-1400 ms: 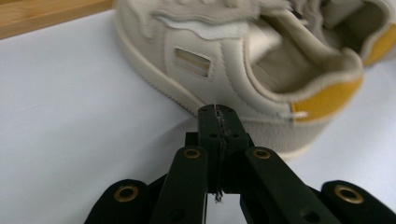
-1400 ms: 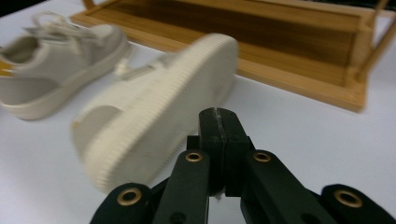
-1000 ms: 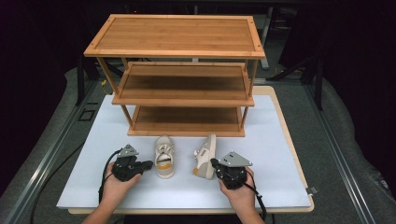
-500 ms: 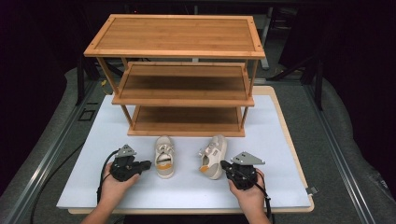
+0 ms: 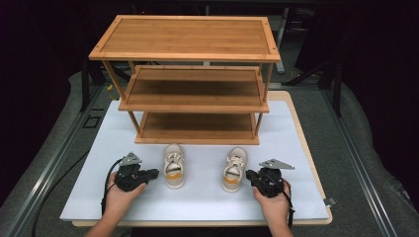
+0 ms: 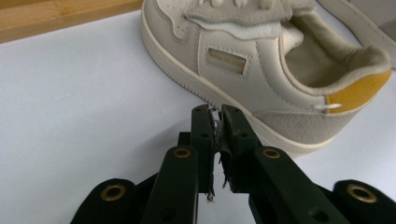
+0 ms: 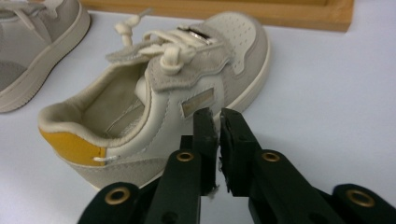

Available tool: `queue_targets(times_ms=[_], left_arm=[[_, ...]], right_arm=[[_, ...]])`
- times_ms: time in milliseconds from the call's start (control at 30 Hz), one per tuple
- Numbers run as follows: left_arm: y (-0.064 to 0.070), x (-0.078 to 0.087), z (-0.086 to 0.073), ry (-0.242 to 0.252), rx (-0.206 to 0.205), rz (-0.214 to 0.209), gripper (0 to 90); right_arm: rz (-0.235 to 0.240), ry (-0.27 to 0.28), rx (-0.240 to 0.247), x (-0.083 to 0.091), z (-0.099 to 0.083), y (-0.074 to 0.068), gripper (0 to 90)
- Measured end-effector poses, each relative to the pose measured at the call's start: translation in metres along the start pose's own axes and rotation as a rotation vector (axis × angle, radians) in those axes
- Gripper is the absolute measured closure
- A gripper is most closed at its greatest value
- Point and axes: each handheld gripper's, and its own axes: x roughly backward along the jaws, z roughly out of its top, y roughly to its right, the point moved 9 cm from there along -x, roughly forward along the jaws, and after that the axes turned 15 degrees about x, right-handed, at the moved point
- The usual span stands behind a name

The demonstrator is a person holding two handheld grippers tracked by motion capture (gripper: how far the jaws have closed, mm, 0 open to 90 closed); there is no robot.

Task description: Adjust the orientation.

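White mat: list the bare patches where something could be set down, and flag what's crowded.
Free: the white mat left of the left gripper, the strip between the left shoe and right shoe, and all three levels of the wooden rack. Crowded: beside each shoe, where the left and right gripper sit close.

Both grippers, left (image 5: 152,174) and right (image 5: 250,174), rest low (jaws closed).

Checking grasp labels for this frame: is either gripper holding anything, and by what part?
Nothing is held. The left gripper is shut on nothing beside the left shoe; the right gripper is shut on nothing beside the right shoe. Both shoes stand on the white mat.
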Motion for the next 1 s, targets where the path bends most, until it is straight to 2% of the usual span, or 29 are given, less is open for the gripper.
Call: queue_targets(times_ms=[67, 133, 167, 200, 233, 267, 333, 433, 467, 600, 800, 833, 900, 933, 1000], left_arm=[[0.002, 0.002, 0.003, 0.022, 0.018, -0.007, 79.0], [0.003, 0.003, 0.005, 0.031, 0.015, -0.005, 77.5], [0.007, 0.006, 0.008, 0.051, 0.034, -0.027, 71.9], [0.007, 0.006, 0.008, 0.051, 0.034, -0.027, 69.2], [0.011, 0.008, 0.012, 0.071, 0.053, -0.053, 69.2], [0.013, 0.008, 0.014, 0.079, 0.058, -0.062, 65.1], [0.018, 0.009, 0.018, 0.098, 0.067, -0.072, 57.1], [0.024, 0.008, 0.024, 0.117, 0.069, -0.080, 53.8], [0.026, 0.006, 0.027, 0.126, 0.087, -0.076, 51.4], [0.027, -0.001, 0.029, 0.118, 0.115, -0.076, 48.3], [0.025, -0.017, 0.025, 0.085, 0.123, -0.019, 46.9], [0.023, -0.021, 0.023, 0.069, 0.129, -0.009, 47.0], [0.024, -0.023, 0.023, 0.068, 0.138, -0.019, 48.9], [0.024, -0.024, 0.023, 0.070, 0.142, -0.023, 49.2], [0.023, -0.025, 0.023, 0.068, 0.147, -0.023, 50.6]], right_arm=[[-0.017, 0.017, 0.009, 0.004, 0.004, -0.001, 78.9], [-0.026, 0.026, 0.011, 0.004, 0.005, -0.001, 76.6], [-0.038, 0.053, 0.007, 0.006, 0.010, -0.003, 71.3], [-0.038, 0.053, 0.007, 0.006, 0.010, -0.003, 71.3], [-0.043, 0.061, 0.006, 0.007, 0.012, -0.004, 69.0], [-0.040, 0.082, 0.001, 0.009, 0.015, -0.007, 66.1], [-0.065, 0.104, 0.020, 0.010, 0.021, -0.011, 63.5], [-0.051, 0.131, 0.020, 0.011, 0.025, -0.014, 61.2], [-0.051, 0.149, 0.005, 0.010, 0.028, -0.016, 58.8], [-0.039, 0.122, 0.004, 0.003, 0.026, -0.020, 56.4], [-0.065, 0.079, 0.014, -0.009, 0.021, -0.021, 51.6], [-0.063, 0.057, -0.003, -0.013, 0.017, -0.019, 50.8], [-0.066, 0.054, -0.010, -0.015, 0.016, -0.018, 49.9], [-0.043, 0.053, -0.039, -0.017, 0.015, -0.017, 49.8], [-0.036, 0.055, -0.047, -0.018, 0.015, -0.017, 50.3]])
